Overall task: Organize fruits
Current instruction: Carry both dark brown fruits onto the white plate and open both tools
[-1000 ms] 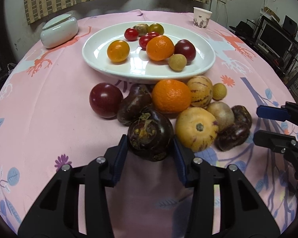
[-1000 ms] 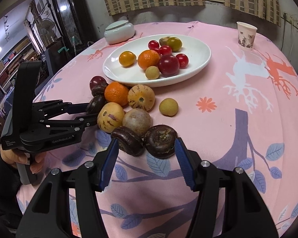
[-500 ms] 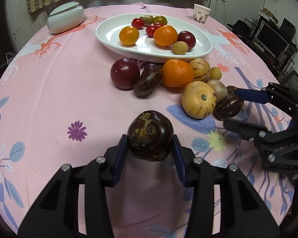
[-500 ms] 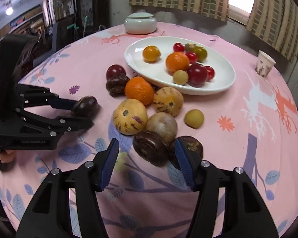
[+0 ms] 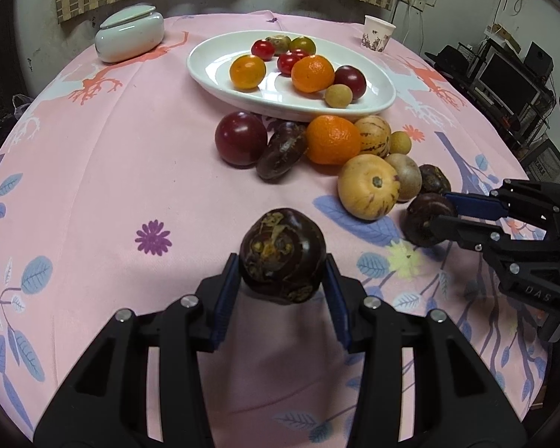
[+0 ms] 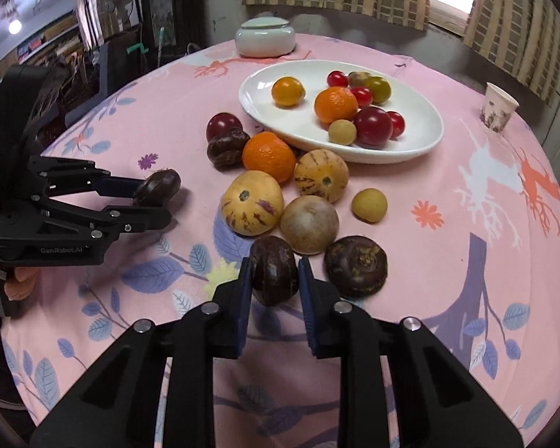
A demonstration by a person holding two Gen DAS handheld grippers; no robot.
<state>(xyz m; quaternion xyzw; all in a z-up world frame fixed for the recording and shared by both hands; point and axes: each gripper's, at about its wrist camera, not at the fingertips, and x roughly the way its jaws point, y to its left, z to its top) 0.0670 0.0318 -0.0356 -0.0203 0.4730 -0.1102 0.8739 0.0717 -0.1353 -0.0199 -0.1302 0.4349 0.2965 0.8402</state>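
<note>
- Above the pink tablecloth, the left gripper has its blue pads narrowed onto a dark purple mangosteen, one pad pressed against each side; the fruit is lifted off the cloth and sits apart from the loose pile.
- From the right wrist view, the same left gripper shows at the left edge with that fruit pinched between its fingertips, a bit of the person's hand visible under its handle.
- At the near edge of the pile, the right gripper is drawn in tight on a second dark mangosteen, both blue pads touching its sides; whether this fruit rests on the cloth or is just clear of it cannot be told.
- A third dark mangosteen lies just beside the right finger, apart from it.
- Behind these, loose fruit is bunched together on the cloth: two striped yellow melons, a brown round fruit, an orange, a small longan and a red plum.
- Farther back, the white oval plate holds oranges, cherry tomatoes, a plum and a longan.
</note>
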